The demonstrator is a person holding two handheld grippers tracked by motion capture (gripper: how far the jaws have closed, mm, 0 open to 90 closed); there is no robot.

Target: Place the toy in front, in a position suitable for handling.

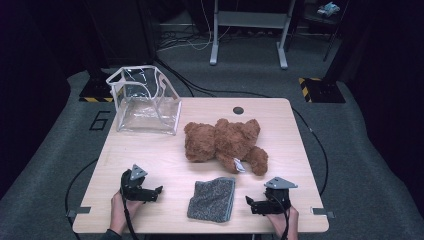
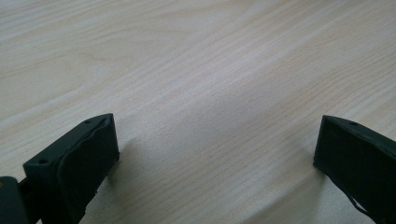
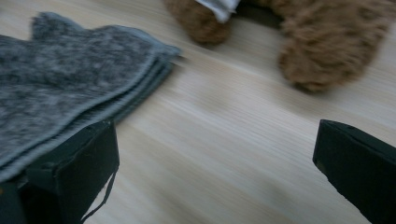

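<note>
One brown teddy bear (image 1: 224, 142) lies at the centre of the frame, and one folded grey cloth (image 1: 212, 199) sits below it at lower centre. One clear plastic bag (image 1: 145, 100) stands in the upper left. Two grippers are on the table (image 1: 150, 155): the left gripper (image 1: 159, 190) at lower left, the right gripper (image 1: 247, 201) at lower right, each held by one hand
</note>
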